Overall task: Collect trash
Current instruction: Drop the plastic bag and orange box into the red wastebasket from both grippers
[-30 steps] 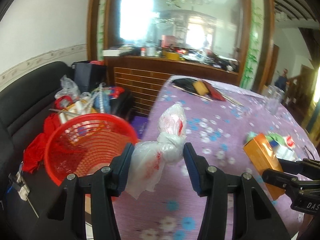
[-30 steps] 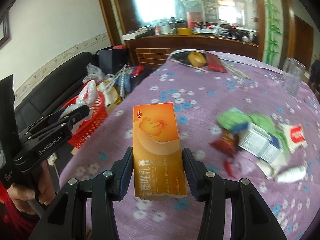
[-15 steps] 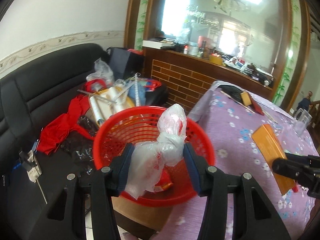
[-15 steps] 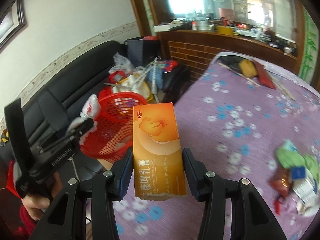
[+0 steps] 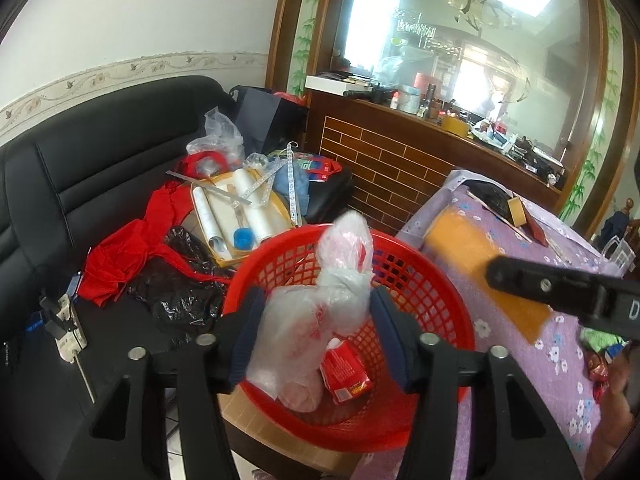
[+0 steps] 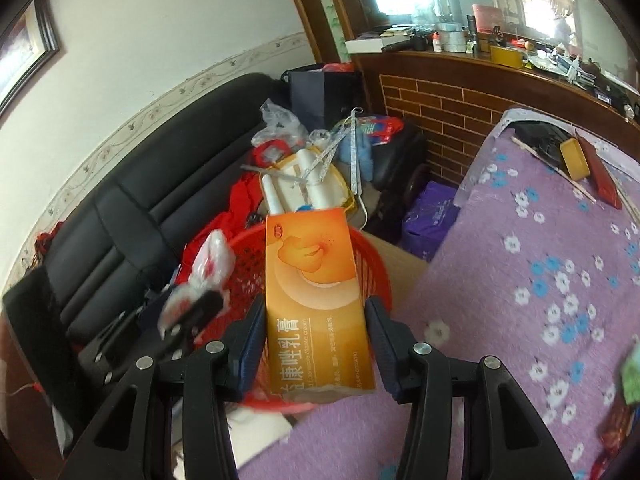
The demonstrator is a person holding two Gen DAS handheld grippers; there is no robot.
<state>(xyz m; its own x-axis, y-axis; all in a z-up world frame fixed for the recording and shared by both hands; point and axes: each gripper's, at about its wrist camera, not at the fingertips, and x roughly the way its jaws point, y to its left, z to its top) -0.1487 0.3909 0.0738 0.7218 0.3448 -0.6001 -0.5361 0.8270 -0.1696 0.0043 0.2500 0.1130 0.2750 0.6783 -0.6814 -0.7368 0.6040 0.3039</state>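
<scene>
My left gripper (image 5: 314,328) is shut on a knotted clear plastic bag (image 5: 320,304) with red print and holds it over the red mesh basket (image 5: 432,292). A small red packet (image 5: 346,372) lies inside the basket. My right gripper (image 6: 316,336) is shut on an orange carton (image 6: 316,300) with Chinese writing, held over the basket's (image 6: 372,272) near rim. The carton also shows in the left wrist view (image 5: 480,264), and the bag in the right wrist view (image 6: 208,264).
The basket stands between a black sofa (image 5: 80,168) piled with red cloth, rolls and bags and the purple flowered table (image 6: 540,300). More trash (image 5: 600,344) lies on the table at far right. A brick-faced counter (image 5: 400,168) stands behind.
Both grippers swung left from the table toward the basket. The bag now hangs over the basket's inside, and the carton has come over its rim.
</scene>
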